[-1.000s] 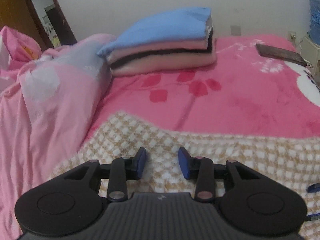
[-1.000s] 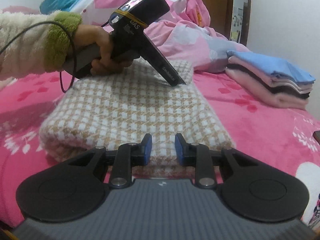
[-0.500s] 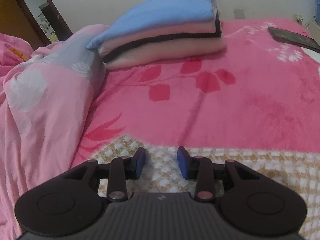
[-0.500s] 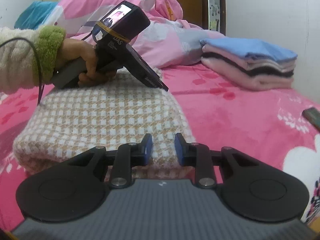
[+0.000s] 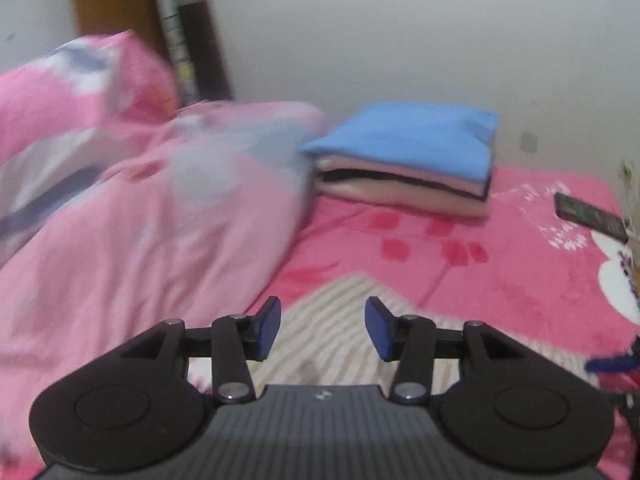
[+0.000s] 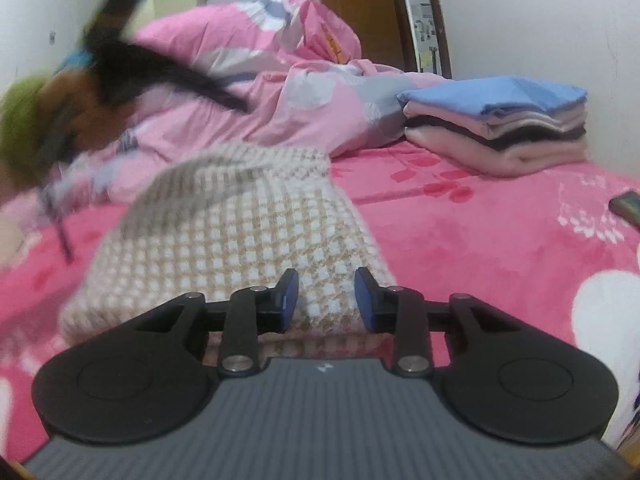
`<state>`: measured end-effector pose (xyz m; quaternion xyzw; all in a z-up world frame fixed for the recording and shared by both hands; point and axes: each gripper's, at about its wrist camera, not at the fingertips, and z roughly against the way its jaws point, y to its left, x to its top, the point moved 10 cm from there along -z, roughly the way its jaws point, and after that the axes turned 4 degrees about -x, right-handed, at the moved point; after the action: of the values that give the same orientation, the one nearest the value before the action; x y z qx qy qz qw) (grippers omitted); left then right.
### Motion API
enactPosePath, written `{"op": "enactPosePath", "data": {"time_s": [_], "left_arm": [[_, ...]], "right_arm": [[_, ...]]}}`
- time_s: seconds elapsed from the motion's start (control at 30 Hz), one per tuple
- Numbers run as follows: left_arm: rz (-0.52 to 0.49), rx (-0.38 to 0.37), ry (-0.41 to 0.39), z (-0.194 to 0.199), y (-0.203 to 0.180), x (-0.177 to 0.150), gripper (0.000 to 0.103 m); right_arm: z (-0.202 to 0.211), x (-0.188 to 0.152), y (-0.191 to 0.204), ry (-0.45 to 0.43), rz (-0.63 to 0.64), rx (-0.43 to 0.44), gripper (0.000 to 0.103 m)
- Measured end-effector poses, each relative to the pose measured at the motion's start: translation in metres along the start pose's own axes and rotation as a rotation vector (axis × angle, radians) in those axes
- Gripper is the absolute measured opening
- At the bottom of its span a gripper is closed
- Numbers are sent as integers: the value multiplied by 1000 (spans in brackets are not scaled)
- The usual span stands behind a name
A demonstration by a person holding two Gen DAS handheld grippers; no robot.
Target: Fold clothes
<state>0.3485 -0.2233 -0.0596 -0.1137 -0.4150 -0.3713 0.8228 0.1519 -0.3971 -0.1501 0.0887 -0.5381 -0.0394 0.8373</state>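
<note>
Lifted off the checked folded garment (image 6: 240, 240) since half a second ago and now blurring across the upper left of the right wrist view — the left gripper (image 5: 322, 328), jaws just opening wider with nothing between the blue pads. Hovering at the garment's near edge at lower centre, the right gripper (image 6: 326, 300), jaws also just parting and pressing on nothing. Lying on the pink bedspread (image 6: 500, 240) at mid-frame, the garment — well apart from the stack of folded clothes (image 6: 496, 124) at the right, with the crumpled quilt (image 6: 280, 96) bunching behind.
</note>
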Motion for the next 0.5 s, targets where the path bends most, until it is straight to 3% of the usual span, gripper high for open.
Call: {"op": "enactPosePath", "data": {"time_s": [0.17,0.3,0.43,0.5], "left_arm": [[201,-13,-2,55,37,-64,48],[371,-51,-2,71,54,-116,48],[555,-119,-16,67,63,-148,48],[606,-146,-16,61,64,-157,48]], "right_arm": [[7,39,5,-22,-75,-14,32],[-9,79,57,1,8,71,32],[-39,90,119,54,123,150,32],[-63,73,134,124,163,143,32]]}}
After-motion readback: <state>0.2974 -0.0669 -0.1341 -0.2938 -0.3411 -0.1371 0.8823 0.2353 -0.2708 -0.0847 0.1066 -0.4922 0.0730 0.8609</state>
